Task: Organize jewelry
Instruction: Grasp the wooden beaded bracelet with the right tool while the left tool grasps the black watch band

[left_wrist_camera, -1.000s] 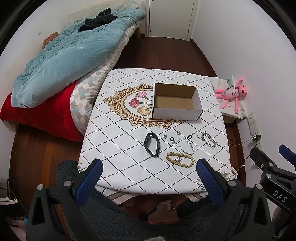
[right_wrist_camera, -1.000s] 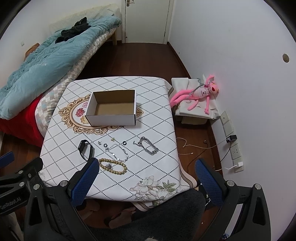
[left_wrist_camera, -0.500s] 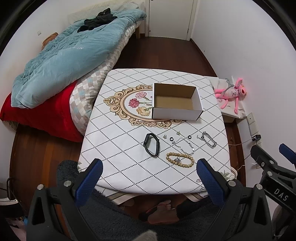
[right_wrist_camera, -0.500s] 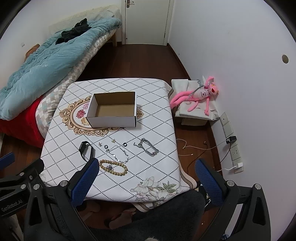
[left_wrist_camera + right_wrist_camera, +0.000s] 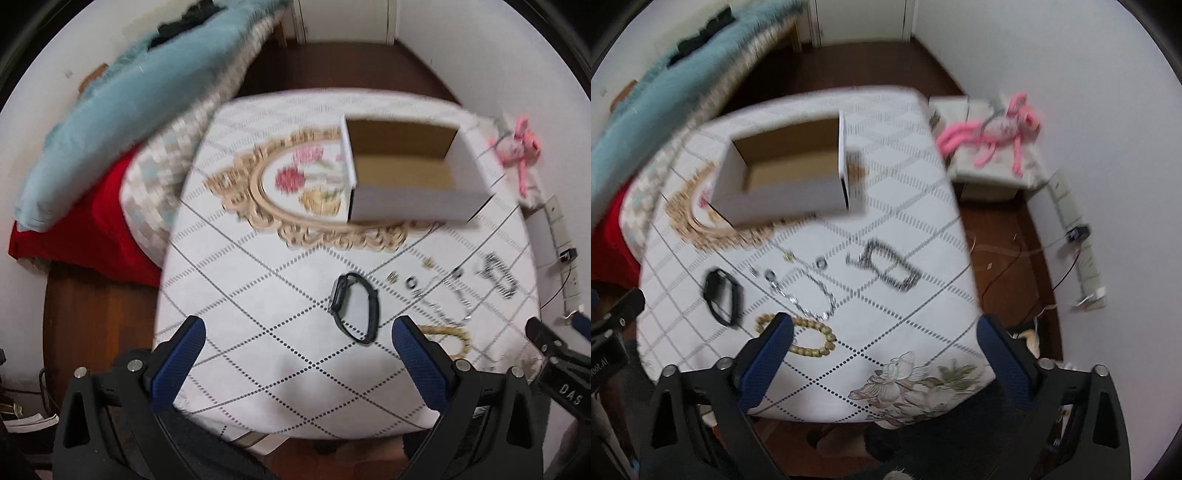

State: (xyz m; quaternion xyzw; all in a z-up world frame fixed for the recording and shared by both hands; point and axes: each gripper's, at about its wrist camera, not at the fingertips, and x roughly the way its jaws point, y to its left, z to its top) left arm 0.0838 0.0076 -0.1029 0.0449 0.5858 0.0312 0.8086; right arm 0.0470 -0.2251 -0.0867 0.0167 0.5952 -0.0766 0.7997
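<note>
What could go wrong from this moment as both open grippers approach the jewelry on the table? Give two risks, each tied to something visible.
1. The thin silver necklace lies close to the bead bracelet, so the right gripper might snag both.
2. The chain bracelet sits toward the table's right edge; a nudge could push it off onto the floor.

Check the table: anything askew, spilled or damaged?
Nothing looks damaged or spilled. The open cardboard box is upright and empty. The black smartwatch, wooden bead bracelet, silver link bracelet and thin silver chain lie loose on the diamond-patterned tablecloth, unsorted. Both frames are motion-blurred.
</note>
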